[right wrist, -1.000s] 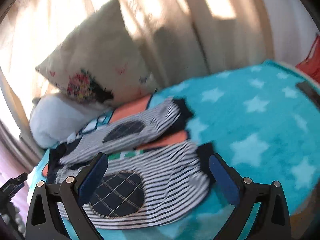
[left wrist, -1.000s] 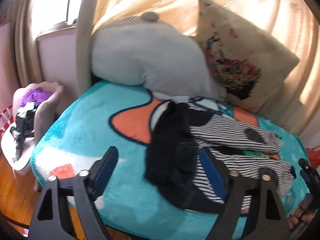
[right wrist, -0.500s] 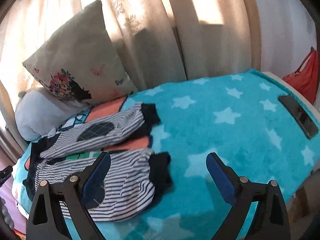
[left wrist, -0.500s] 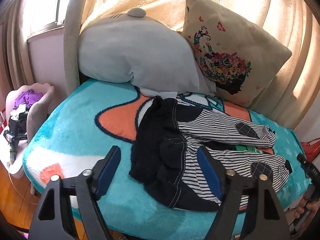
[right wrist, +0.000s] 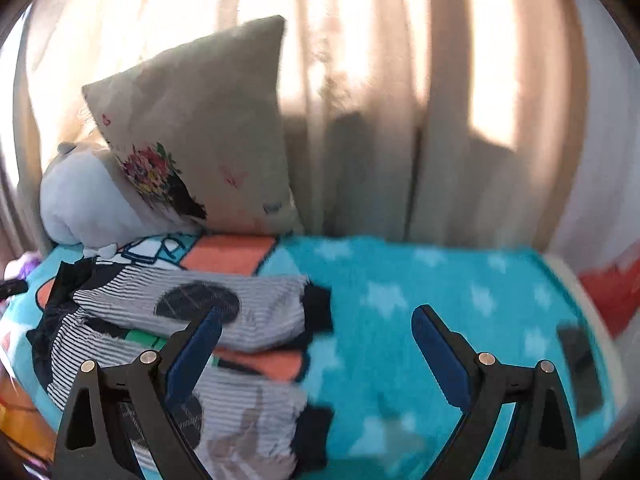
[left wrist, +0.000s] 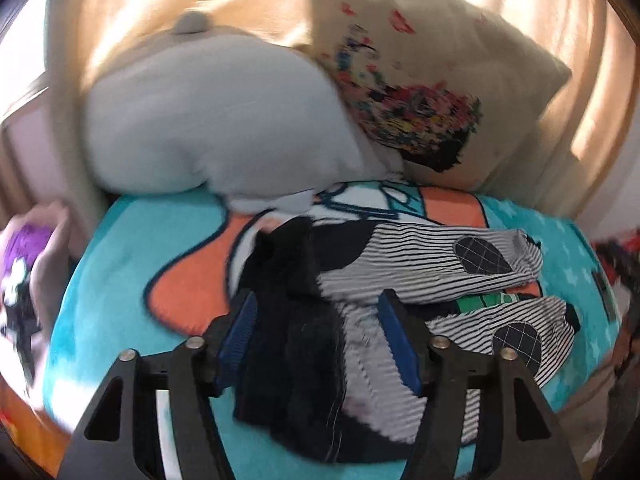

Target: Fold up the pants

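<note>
A turquoise star-print fleece blanket [right wrist: 460, 280] carries the black-and-white striped pants [left wrist: 432, 272], legs spread. Only the right wrist view shows a dark flat phone [right wrist: 580, 368]. Left gripper [left wrist: 318, 340] and right gripper [right wrist: 316, 354] hover, jaws wide, nothing held

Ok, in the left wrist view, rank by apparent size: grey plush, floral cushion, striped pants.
1. grey plush
2. floral cushion, close to the plush, so unsure
3. striped pants, partly hidden behind the left tool
</note>
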Action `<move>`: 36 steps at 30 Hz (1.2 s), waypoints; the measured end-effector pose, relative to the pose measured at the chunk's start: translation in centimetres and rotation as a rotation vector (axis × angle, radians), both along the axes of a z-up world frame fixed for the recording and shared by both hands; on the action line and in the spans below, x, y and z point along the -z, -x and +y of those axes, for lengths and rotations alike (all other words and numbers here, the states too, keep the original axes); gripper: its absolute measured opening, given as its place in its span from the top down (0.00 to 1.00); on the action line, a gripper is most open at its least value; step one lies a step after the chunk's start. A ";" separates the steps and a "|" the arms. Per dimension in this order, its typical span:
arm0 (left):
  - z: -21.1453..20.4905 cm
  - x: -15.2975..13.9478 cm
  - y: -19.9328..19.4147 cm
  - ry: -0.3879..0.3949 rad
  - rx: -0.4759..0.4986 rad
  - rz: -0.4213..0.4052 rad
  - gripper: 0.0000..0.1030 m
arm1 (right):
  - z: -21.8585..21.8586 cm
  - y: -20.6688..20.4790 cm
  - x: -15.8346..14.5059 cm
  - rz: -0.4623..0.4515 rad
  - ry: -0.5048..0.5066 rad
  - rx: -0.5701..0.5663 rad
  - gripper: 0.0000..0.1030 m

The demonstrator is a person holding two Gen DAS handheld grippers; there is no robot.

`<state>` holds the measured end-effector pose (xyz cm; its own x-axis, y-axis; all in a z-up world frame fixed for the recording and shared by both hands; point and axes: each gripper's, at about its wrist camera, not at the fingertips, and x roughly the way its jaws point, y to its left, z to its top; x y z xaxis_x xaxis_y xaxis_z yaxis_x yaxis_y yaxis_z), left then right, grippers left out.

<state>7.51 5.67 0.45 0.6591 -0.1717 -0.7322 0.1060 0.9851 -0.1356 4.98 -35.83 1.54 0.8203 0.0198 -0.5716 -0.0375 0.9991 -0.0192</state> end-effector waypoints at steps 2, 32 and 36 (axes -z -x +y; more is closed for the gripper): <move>-1.0 0.4 -2.7 -0.034 0.048 0.020 0.36 | 0.3 -2.3 -0.2 0.030 0.003 -0.062 0.05; -4.3 4.8 -12.4 -0.075 0.313 0.169 0.93 | 7.3 -14.7 8.9 0.465 0.001 -0.477 0.94; -3.6 1.4 -8.5 -0.029 0.291 0.067 0.93 | 5.8 -11.6 5.4 0.377 -0.033 -0.444 0.94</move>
